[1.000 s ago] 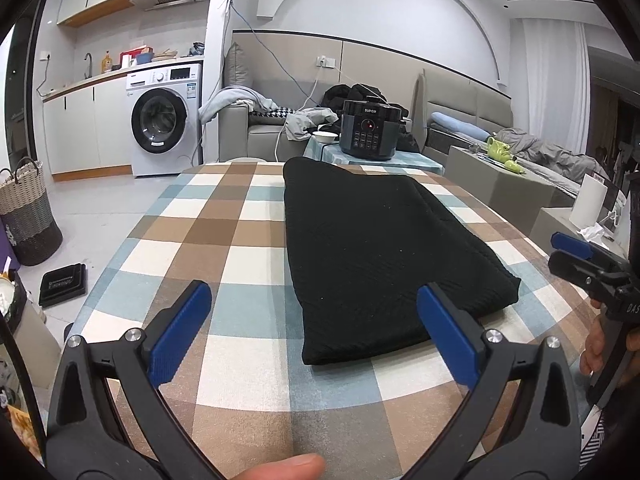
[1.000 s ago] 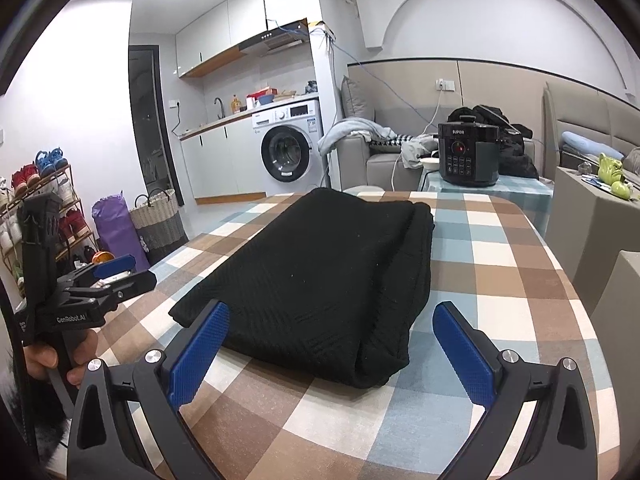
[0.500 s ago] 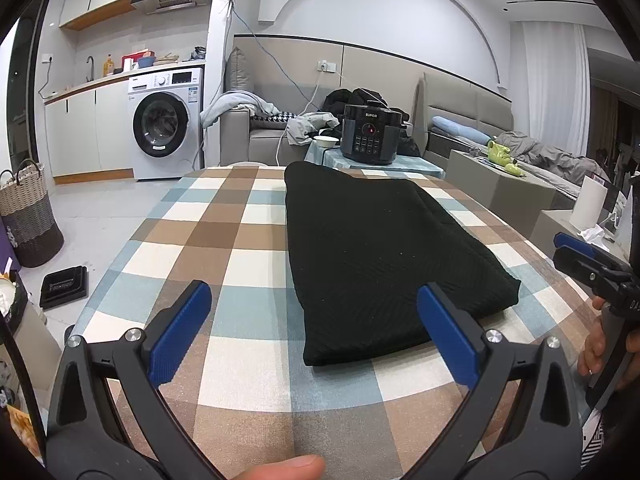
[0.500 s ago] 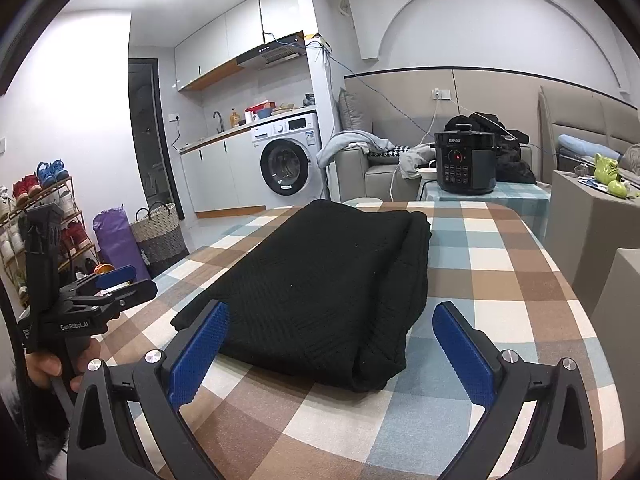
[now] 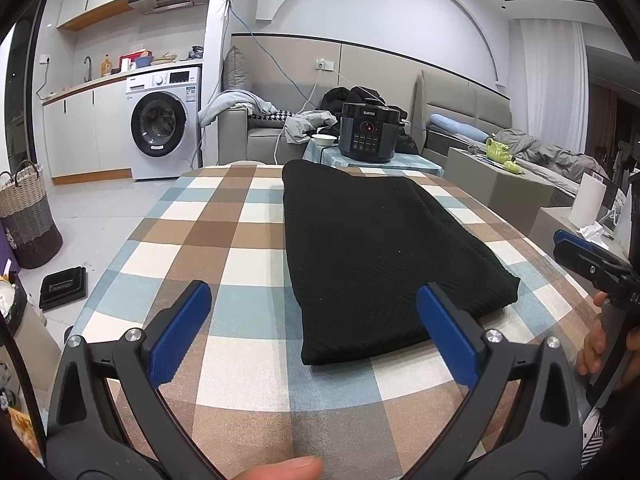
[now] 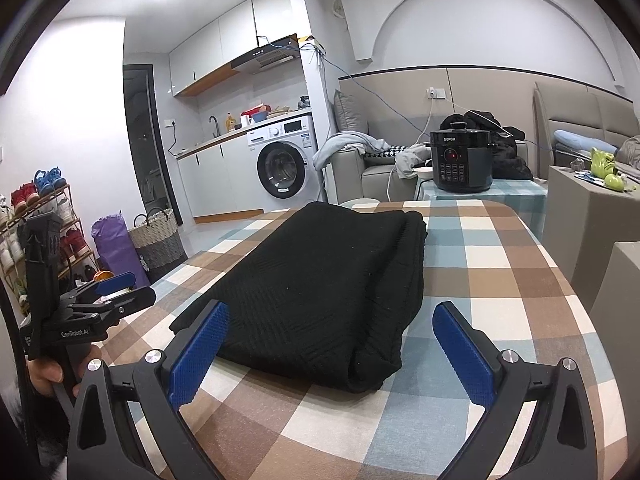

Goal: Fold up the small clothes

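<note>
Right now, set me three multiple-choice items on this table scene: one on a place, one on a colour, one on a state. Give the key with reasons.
1. Where does the folded garment lie?
A. in the laundry basket
B. on the checked tablecloth
C. on the sofa

2. What colour is the garment?
A. black
B. red
C. white

3. How do the left gripper and the right gripper stand?
A. both shut on the garment
B. only the left one shut
C. both open and holding nothing

Key:
1 B, the garment lies flat on the checked cloth in both wrist views.
2 A, it is black all over.
3 C, each gripper's blue pads stand wide apart with nothing between them, short of the garment's near edge.
</note>
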Motion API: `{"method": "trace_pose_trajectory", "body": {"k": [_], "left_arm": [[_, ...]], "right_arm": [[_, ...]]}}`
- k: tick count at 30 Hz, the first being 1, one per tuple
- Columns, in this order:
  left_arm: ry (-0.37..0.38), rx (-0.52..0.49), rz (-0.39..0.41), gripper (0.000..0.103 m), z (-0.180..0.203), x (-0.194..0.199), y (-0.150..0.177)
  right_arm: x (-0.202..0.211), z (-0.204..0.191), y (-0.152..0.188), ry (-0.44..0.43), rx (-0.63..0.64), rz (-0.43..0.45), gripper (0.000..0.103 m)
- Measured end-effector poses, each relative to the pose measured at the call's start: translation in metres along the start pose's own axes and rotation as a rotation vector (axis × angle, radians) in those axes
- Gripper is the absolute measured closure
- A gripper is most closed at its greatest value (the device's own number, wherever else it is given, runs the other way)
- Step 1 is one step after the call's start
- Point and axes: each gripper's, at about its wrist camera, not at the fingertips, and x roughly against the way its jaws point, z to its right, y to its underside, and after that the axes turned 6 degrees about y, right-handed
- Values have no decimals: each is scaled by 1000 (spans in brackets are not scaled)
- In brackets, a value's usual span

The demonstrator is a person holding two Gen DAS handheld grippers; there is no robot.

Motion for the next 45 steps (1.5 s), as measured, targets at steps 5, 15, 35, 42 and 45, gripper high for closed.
{"method": "trace_pose_trajectory", "body": {"k": [5, 15, 35, 42, 45], "left_arm": [[1, 3, -1, 1, 0, 0, 0], [1, 3, -1, 1, -1, 1, 0], [1, 3, -1, 1, -1, 0, 0], [1, 3, -1, 1, -1, 0, 1], [0, 3, -1, 1, -1, 0, 0]], "right_arm": [[1, -1, 0, 7, 7, 1, 0], [0, -1, 0, 6, 13, 0, 0], [0, -1, 0, 4, 13, 0, 0], [0, -1, 0, 5, 13, 0, 0], [1, -1, 0, 5, 13, 0, 0]]}}
